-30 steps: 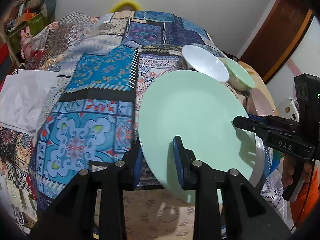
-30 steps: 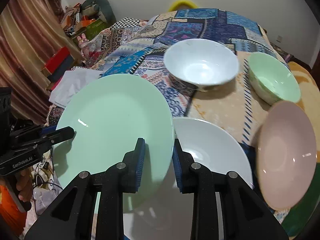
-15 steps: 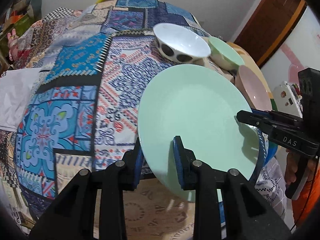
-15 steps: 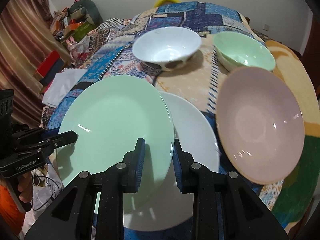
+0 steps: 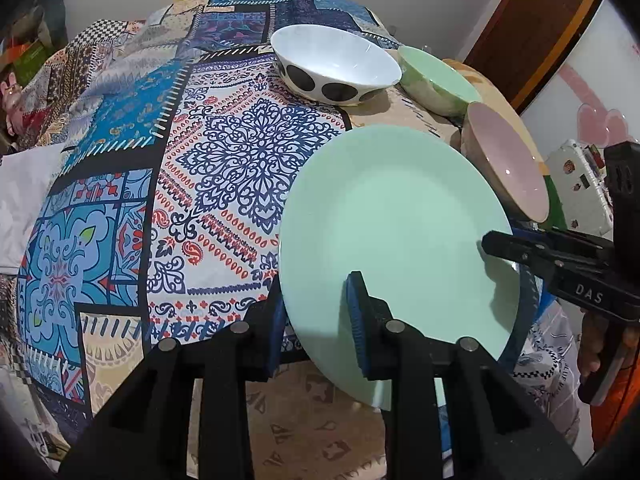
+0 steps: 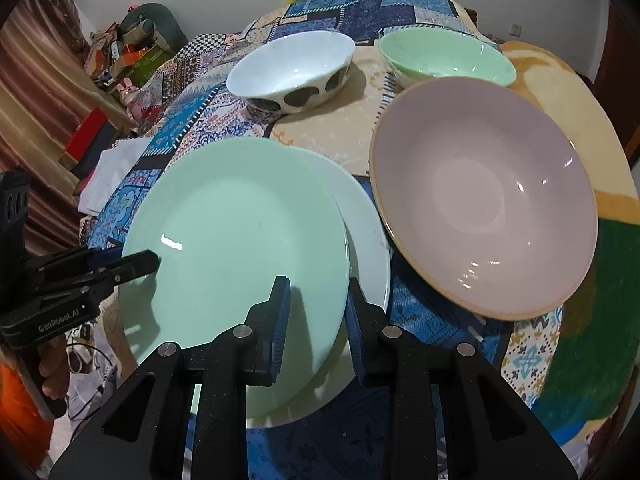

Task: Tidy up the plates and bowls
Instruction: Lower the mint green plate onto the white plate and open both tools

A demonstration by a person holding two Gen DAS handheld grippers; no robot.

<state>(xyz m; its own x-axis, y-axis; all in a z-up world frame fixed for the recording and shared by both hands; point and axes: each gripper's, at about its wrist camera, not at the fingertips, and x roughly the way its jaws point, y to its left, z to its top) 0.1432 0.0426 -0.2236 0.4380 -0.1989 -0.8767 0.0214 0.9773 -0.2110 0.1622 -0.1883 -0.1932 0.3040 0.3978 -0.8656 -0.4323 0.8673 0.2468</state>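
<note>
Both grippers clamp a mint green plate (image 5: 394, 224) by opposite rims. My left gripper (image 5: 316, 312) holds its left rim and shows in the right wrist view (image 6: 140, 260). My right gripper (image 6: 314, 312) holds the right rim and shows in the left wrist view (image 5: 496, 244). The green plate (image 6: 240, 248) hovers over a white plate (image 6: 368, 248) on the table. A pink plate (image 6: 480, 192) lies to the right. A white bowl with black dots (image 6: 292, 70) and a green bowl (image 6: 444, 56) stand behind.
A patchwork cloth (image 5: 224, 168) covers the round table. A white folded cloth (image 6: 108, 168) lies left of the table. Boxes and clutter (image 6: 120, 60) stand by a curtain at far left. A wooden door (image 5: 532, 28) is at the right.
The green plate has moved right and lower, further over the white plate. Both grippers moved with it and the bowls and pink plate appear closer.
</note>
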